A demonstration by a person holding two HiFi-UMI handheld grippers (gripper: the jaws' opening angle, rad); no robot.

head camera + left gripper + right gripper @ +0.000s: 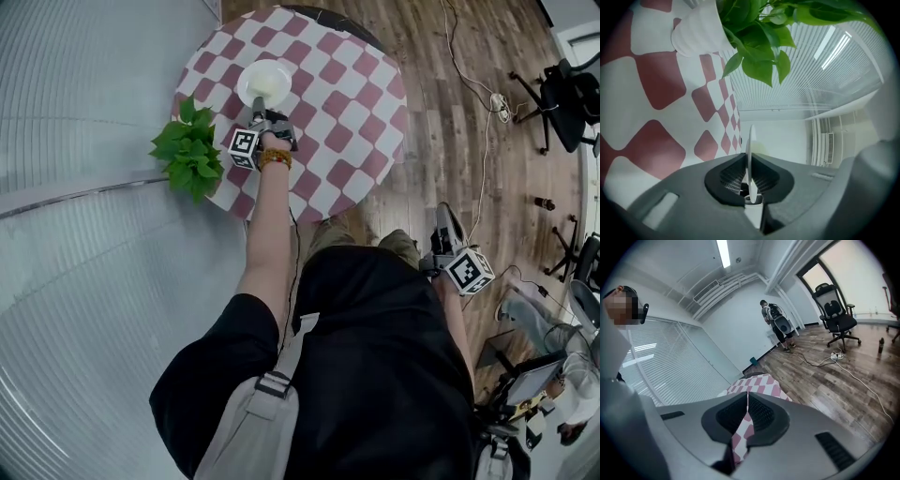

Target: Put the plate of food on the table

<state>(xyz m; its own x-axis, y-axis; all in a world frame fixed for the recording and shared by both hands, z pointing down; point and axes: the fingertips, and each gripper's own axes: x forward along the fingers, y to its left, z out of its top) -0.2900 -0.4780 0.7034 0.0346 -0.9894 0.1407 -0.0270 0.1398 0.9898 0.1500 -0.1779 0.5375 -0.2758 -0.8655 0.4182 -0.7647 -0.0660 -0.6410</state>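
In the head view, a round table (361, 112) with a red-and-white checked cloth stands on a wood floor. The white plate of food (264, 84) is over the table's far left part; whether it rests on the cloth cannot be told. The left gripper (262, 112) reaches to the plate's near rim. A leafy green plant (190, 152) sits at the table's left edge, just beside that gripper. The right gripper (444, 225) hangs off the table, at the person's right side above the floor.

In the left gripper view, the left gripper (749, 176) pinches the plate (751, 140), seen edge-on as a thin white line. The plant (759, 47) and its white pot (701, 33) are above.

In the right gripper view, the right gripper (747, 401) has its jaws pressed together with nothing between them. The table (757, 383) lies beyond, and an office chair (836, 317) stands farther back.
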